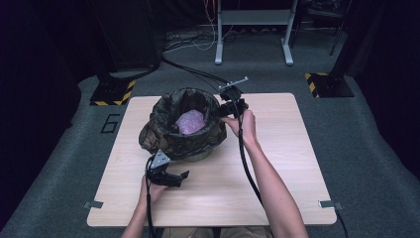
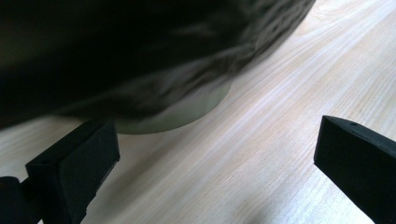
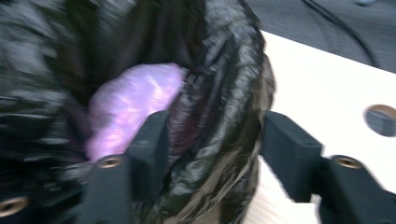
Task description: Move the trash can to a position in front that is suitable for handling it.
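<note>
I hold the right gripper (image 1: 224,110) at the far rim of the black bag (image 1: 166,130), jaws apart around its edge; the left gripper (image 1: 173,177) lies low beside the bin's base (image 2: 187,114), jaws wide apart. The bin stands upright mid-table (image 1: 277,163).

table (image 1: 277,148): pale wood with fine straight grain, smooth and matt
bin liner (image 1: 166,130): thin black plastic film, crinkled and glossy
bundle in the bin (image 1: 190,122): lilac plastic film, wrinkled, with a soft sheen
bin base (image 2: 187,114): pale, smooth, matt, looks like plastic
left gripper (image 2: 210,154) jaws: black, matt, smooth-faced
floor (image 1: 376,148): grey carpet, rough and matt
</note>
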`<state>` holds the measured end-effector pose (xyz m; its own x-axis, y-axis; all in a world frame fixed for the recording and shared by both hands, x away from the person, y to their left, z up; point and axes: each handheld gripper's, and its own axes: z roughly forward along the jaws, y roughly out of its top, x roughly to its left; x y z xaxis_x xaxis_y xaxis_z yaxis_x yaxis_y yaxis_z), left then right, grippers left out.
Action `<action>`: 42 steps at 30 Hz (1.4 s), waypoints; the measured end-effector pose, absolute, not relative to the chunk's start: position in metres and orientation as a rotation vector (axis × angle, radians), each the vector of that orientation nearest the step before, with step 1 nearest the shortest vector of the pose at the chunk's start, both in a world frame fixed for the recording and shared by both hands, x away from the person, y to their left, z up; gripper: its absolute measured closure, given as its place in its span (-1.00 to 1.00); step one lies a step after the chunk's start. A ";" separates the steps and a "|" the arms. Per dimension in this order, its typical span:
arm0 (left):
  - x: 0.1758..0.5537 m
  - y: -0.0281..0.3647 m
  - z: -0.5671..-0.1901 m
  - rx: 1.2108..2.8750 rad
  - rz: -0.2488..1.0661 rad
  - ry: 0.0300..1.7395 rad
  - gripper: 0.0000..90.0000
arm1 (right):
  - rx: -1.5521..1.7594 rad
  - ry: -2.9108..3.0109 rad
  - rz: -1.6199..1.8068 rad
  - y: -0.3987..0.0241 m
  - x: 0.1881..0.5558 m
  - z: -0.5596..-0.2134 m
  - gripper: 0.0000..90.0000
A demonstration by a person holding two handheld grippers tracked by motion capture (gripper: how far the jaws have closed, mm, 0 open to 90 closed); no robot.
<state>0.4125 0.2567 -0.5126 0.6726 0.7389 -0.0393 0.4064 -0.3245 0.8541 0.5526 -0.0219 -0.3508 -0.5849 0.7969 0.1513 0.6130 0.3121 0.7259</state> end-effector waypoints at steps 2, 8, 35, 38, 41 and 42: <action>0.413 0.258 -0.513 1.953 0.456 0.896 -1.00 | 1.302 2.342 1.128 -0.019 0.554 -0.353 0.13; 0.413 0.265 -0.509 1.944 0.465 0.913 -1.00 | 1.321 2.312 1.058 -0.018 0.552 -0.354 0.36; 0.423 0.289 -0.505 1.972 0.453 0.996 -1.00 | 1.421 2.197 1.054 -0.091 0.541 -0.355 0.45; 0.425 0.294 -0.500 1.962 0.454 1.011 -1.00 | 1.436 2.186 1.046 -0.099 0.541 -0.356 0.45; 0.430 0.299 -0.488 1.948 0.459 1.022 -1.00 | 1.446 2.182 1.047 -0.104 0.542 -0.355 0.29; 0.430 0.299 -0.488 1.948 0.459 1.022 -1.00 | 1.446 2.182 1.047 -0.104 0.542 -0.355 0.29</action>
<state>0.4299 0.2988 -0.4878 0.5956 0.8005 -0.0669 0.4819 -0.2895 0.8270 0.5421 -0.1038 -0.3554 -0.4362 0.8909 0.1264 0.6559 0.2187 0.7224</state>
